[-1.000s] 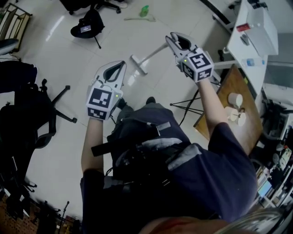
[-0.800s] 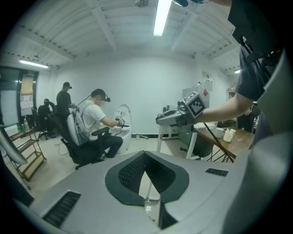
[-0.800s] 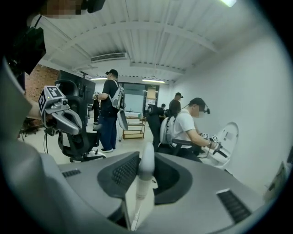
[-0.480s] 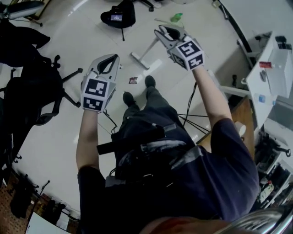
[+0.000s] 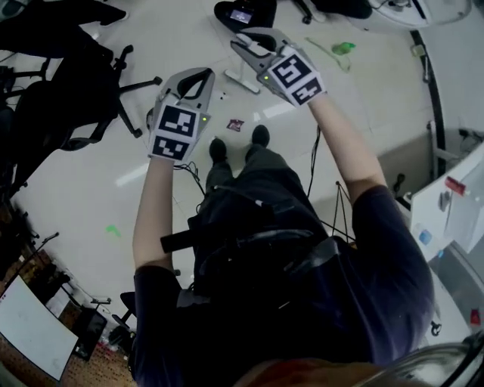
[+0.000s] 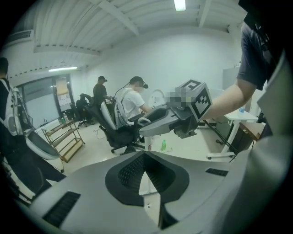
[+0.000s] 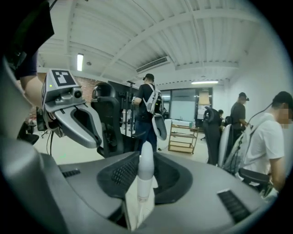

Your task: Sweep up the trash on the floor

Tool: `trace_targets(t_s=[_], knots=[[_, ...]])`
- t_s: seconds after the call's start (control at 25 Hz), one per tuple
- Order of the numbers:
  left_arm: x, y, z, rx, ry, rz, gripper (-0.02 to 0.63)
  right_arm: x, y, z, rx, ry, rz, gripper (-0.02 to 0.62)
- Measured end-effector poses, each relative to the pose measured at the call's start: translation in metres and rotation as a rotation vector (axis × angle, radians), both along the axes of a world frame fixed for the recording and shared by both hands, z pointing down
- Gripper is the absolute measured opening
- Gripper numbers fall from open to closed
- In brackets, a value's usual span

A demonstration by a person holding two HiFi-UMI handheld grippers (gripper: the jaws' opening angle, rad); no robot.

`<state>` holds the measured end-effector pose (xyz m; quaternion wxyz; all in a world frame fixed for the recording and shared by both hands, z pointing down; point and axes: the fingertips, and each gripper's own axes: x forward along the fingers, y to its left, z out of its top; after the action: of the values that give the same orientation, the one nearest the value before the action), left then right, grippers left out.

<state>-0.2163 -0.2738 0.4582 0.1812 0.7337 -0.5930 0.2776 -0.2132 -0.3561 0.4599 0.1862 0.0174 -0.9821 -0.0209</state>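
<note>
My right gripper [image 5: 246, 41] is shut on a white broom handle [image 7: 145, 170], which stands upright between its pads. The broom's white head [image 5: 242, 78] rests on the floor just below that gripper in the head view. My left gripper [image 5: 193, 79] is shut with nothing in it, its pads [image 6: 132, 171] meeting in a point, and it hangs left of the broom head. A small dark red wrapper [image 5: 235, 125] lies on the floor by the person's shoes [image 5: 259, 136]. A green scrap [image 5: 112, 230] lies at the left and a green item [image 5: 342, 47] at the far right.
Black office chairs stand at the left [image 5: 68, 106] and at the top [image 5: 242, 13]. A white desk [image 5: 454, 204] is at the right edge. Cables trail by the feet. Seated and standing people [image 6: 132, 103] and a shelf cart [image 6: 64, 137] are farther off.
The head view has swung round, so the desk slid to the right edge and chairs came in at the left. Both grippers moved with the broom, and the wrapper now lies by the feet.
</note>
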Motion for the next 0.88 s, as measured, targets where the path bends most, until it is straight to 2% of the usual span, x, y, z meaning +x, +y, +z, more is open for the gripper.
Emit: trace_targets(t_s=[0.16, 0.36, 0.44, 0.6, 0.76, 0.88], knots=[[-0.005, -0.016, 0.024, -0.076, -0.04, -0.019, 0.0, -0.026, 0.013, 0.009, 0.021, 0.01, -0.113, 0.104], [-0.023, -0.032, 0.048, -0.102, 0.015, -0.078, 0.005, -0.054, 0.02, 0.018, 0.035, 0.011, -0.189, 0.106], [-0.027, -0.036, 0.059, -0.106, 0.03, -0.087, 0.123, -0.061, 0.023, 0.02, 0.027, 0.006, -0.211, 0.106], [-0.037, -0.041, 0.078, -0.107, 0.009, -0.06, 0.158, -0.074, 0.035, 0.02, -0.003, 0.003, -0.247, 0.106], [-0.045, -0.047, 0.088, -0.068, -0.029, -0.004, 0.158, -0.084, 0.057, 0.018, -0.034, 0.002, -0.26, 0.106], [-0.053, -0.044, 0.092, -0.019, -0.003, 0.034, 0.158, -0.096, 0.083, 0.02, -0.055, 0.015, -0.259, 0.105]])
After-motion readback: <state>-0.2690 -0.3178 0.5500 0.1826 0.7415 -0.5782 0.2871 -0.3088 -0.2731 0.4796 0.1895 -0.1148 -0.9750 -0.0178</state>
